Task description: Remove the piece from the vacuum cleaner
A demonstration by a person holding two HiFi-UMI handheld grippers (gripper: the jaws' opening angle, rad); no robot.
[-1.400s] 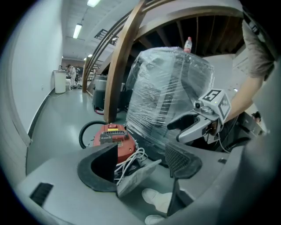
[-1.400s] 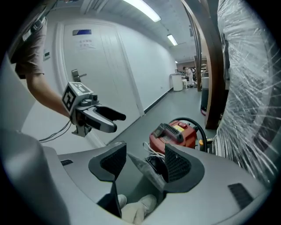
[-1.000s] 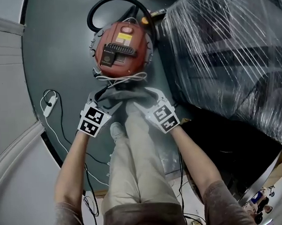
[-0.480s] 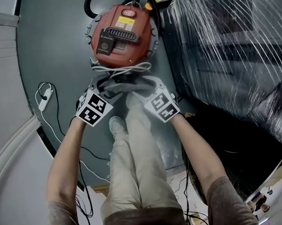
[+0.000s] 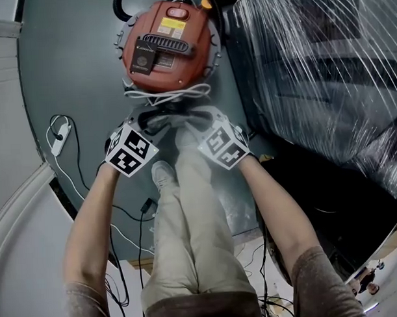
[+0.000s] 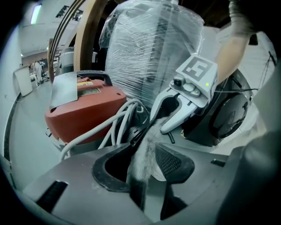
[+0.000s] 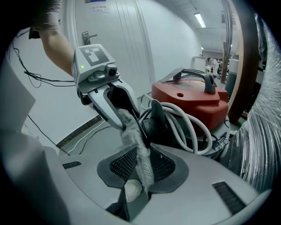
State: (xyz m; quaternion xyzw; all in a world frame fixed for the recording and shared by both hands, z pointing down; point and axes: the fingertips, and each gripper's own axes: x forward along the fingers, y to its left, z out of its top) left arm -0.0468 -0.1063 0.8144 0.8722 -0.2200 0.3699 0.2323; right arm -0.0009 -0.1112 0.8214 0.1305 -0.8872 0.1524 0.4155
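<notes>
Closing round one end of a limp grey fuzzy fabric piece (image 6: 141, 151), the left gripper (image 6: 142, 171) draws its two dark rubbery pads together. Its own view shows the piece lying against the cross-hatched pad, while a dark gap shows beside the other, so nothing is pinched there yet. From these jaws the piece runs as a soft, fluffy band straight across to the right gripper (image 7: 142, 169). That gripper's jaws are closing too, and its textured pads press on the piece from both sides. Seen there, the fabric looks like fine netting over fluff.

Just ahead of both sets of fingertips sits the round red plastic vacuum cleaner (image 5: 168, 48), glossy, with a black ribbed grille on top. A smooth white cable (image 5: 167, 96) lies looped between it and the grippers.

Only the head view takes in both marker cubes at once, the pale trousers (image 5: 194, 233) behind the grippers, a white power strip (image 5: 58, 137) on the dark floor out to the left gripper's left, and a bulky load in crinkled clear plastic wrap (image 5: 319, 72) beyond the right gripper's right. Only the gripper views show pad texture and weave. The right gripper view alone shows the vacuum cleaner's arched black handle (image 7: 197, 77) and a white door (image 7: 109, 39) behind the left gripper.
</notes>
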